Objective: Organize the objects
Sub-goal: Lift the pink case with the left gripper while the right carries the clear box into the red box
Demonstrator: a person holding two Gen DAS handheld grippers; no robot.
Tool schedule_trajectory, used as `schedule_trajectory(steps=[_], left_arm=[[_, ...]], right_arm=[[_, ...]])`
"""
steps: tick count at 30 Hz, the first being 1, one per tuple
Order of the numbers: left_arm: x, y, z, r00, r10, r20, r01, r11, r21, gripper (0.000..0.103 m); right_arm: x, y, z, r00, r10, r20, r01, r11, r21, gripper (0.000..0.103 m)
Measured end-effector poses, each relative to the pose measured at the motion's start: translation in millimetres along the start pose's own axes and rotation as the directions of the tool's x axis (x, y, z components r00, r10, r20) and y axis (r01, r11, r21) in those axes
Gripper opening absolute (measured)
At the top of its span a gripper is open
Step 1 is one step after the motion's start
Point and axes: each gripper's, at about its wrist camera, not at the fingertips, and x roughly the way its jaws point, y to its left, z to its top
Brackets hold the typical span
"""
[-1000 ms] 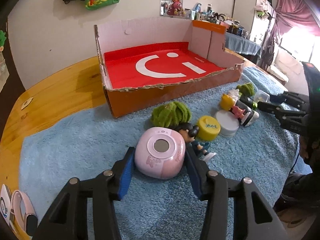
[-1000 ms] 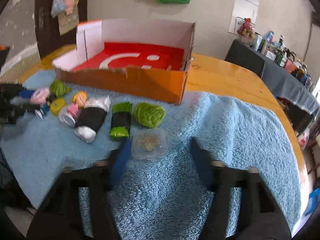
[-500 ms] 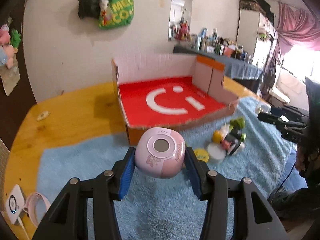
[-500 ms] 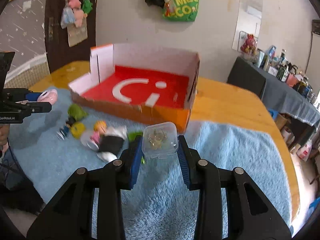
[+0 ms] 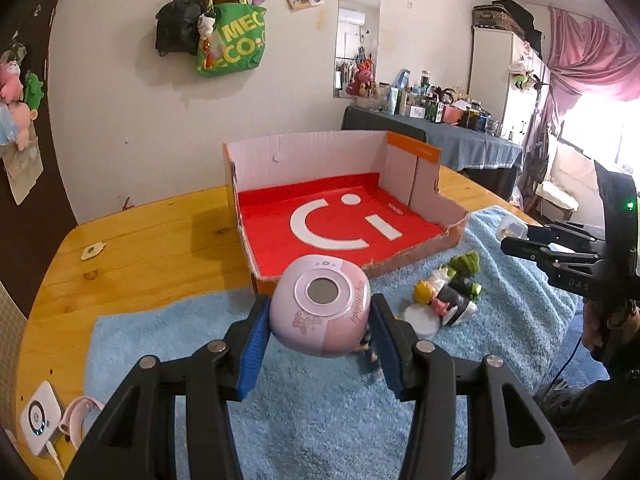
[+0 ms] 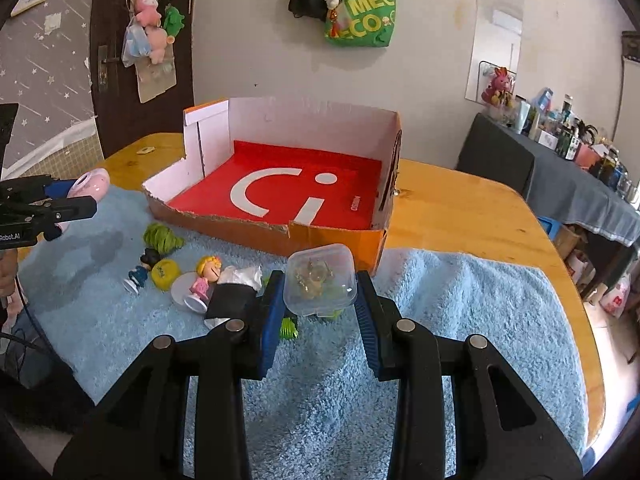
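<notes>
- A round wooden table (image 5: 152,240) carries a fluffy light-blue towel (image 6: 460,320) spread over its near half.
- On the wood behind the towel stands an open cardboard box with orange outer walls and a red floor printed with a white curved mark (image 6: 280,196); nothing lies on its floor.
- The room's pale wall bears a green tote bag with yellow lettering (image 5: 232,44) beside a black bag, plus pinned photos; a side table under a dark cloth (image 6: 568,184) is crowded with bottles.
- At the table's left edge, seen from the left wrist, sit a small white square device (image 5: 40,416) and a pink band.
- The left gripper (image 5: 320,344) is clamped on a rounded pink toy camera with a grey lens circle (image 5: 320,308), held above the towel, in front of the box's near wall.
- The right gripper (image 6: 320,308) is clamped on a small clear plastic lidded case holding something golden (image 6: 320,278), likewise lifted off the towel before the box.
- On the towel below lie loose items: a green frilly ball (image 6: 160,238), a yellow disc (image 6: 165,274), a white round lid (image 6: 186,286), a blonde figurine in pink (image 6: 206,278), a dark-haired figurine (image 6: 142,266) and a black-and-white roll (image 6: 234,294).
</notes>
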Motion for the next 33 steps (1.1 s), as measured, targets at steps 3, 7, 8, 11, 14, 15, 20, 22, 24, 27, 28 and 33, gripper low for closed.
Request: schedule_trajectory(steps=[3, 7, 8, 11, 14, 15, 20, 22, 24, 27, 28, 33], left_arm=[[1, 1, 13, 1.000, -0.013, 0.022, 0.013, 1.000, 0.001, 0.051], [11, 4, 30, 0.999, -0.029, 0.026, 0.029, 1.000, -0.009, 0.051], [15, 5, 36, 0.999, -0.032, 0.028, 0.033, 0.999, -0.011, 0.051], [27, 4, 49, 0.999, -0.030, 0.025, 0.031, 1.000, -0.007, 0.051], [43, 4, 61, 1.000, -0.023, 0.014, 0.023, 1.000, 0.001, 0.051], [49, 4, 65, 1.000, -0.019, 0.005, 0.019, 1.000, 0.002, 0.051], [85, 7, 82, 0.997, -0.023, -0.072, 0.023, 1.000, 0.002, 0.051], [101, 7, 86, 0.994, -0.003, -0.113, 0.005, 1.000, 0.014, 0.051], [114, 6, 88, 0.989, 0.007, -0.147, -0.003, 0.999, 0.033, 0.051], [136, 3, 88, 0.979, 0.036, -0.203, -0.023, 0.998, 0.065, 0.051], [143, 3, 85, 0.974, 0.043, -0.225, -0.027, 0.997, 0.073, 0.051], [171, 3, 73, 0.953, 0.070, -0.295, -0.037, 0.993, 0.114, 0.051]], right_arm=[[0, -1, 12, 1.000, 0.000, 0.019, 0.000, 1.000, -0.001, 0.033], [7, -2, 36, 0.999, -0.002, 0.046, 0.002, 1.000, -0.012, 0.033], [9, -3, 43, 0.999, -0.005, 0.050, 0.005, 1.000, -0.014, 0.033], [22, -2, 63, 0.999, -0.012, 0.052, 0.014, 0.999, -0.037, 0.033], [39, -2, 79, 1.000, -0.002, 0.031, 0.003, 0.999, -0.040, 0.033], [47, -3, 84, 1.000, 0.013, 0.018, -0.013, 0.999, -0.031, 0.033], [86, -5, 106, 0.994, 0.077, -0.074, -0.078, 0.997, -0.013, 0.033], [104, -7, 114, 0.989, 0.087, -0.122, -0.087, 0.996, 0.003, 0.033], [122, -9, 118, 0.980, 0.100, -0.173, -0.099, 0.995, 0.018, 0.033], [147, -13, 119, 0.962, 0.104, -0.252, -0.099, 0.995, 0.031, 0.033], [154, -13, 118, 0.958, 0.095, -0.272, -0.092, 0.995, 0.026, 0.033], [177, -14, 113, 0.933, 0.080, -0.352, -0.078, 0.997, 0.020, 0.033]])
